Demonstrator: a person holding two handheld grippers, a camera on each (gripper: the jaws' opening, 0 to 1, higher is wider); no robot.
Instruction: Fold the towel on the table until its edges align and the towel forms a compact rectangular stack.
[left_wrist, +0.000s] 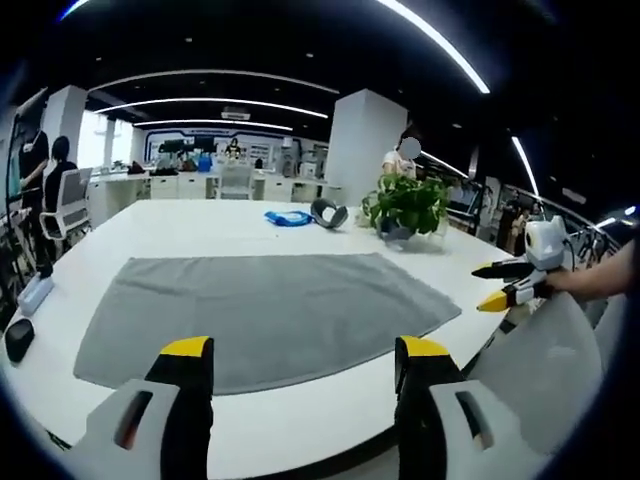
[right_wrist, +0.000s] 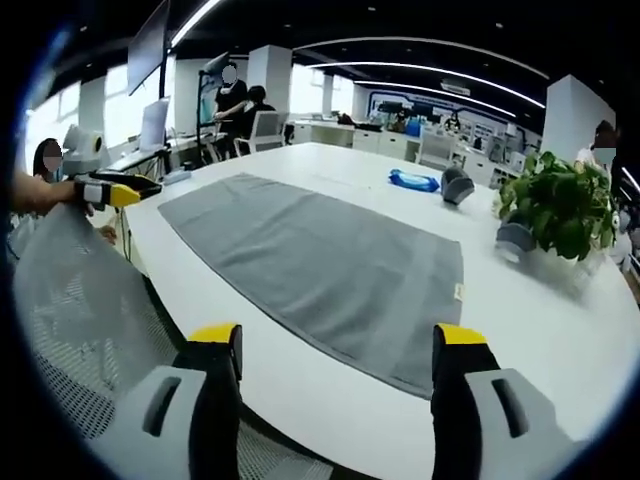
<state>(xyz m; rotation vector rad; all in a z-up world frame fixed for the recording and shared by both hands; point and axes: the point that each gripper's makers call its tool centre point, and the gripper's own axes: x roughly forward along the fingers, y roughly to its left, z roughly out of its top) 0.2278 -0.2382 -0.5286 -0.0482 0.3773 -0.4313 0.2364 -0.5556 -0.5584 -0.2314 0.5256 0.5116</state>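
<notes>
A grey towel (left_wrist: 265, 310) (right_wrist: 320, 265) lies spread flat on the white table (left_wrist: 200, 225) (right_wrist: 540, 320). My left gripper (left_wrist: 300, 365) hovers just short of the towel's near edge, jaws wide apart with nothing between them. My right gripper (right_wrist: 338, 355) stands open over the table's near edge, close to the towel's corner. The right gripper (left_wrist: 505, 285) also shows at the right of the left gripper view, off the table's side. At the left of the right gripper view the left gripper (right_wrist: 125, 190) is held by a hand.
A potted plant (left_wrist: 405, 207) (right_wrist: 555, 210), a blue object (left_wrist: 288, 217) (right_wrist: 414, 180) and a dark grey object (left_wrist: 328, 212) (right_wrist: 457, 185) sit at the table's far side. A mesh chair back (right_wrist: 75, 300) stands near the table edge. People and desks fill the background.
</notes>
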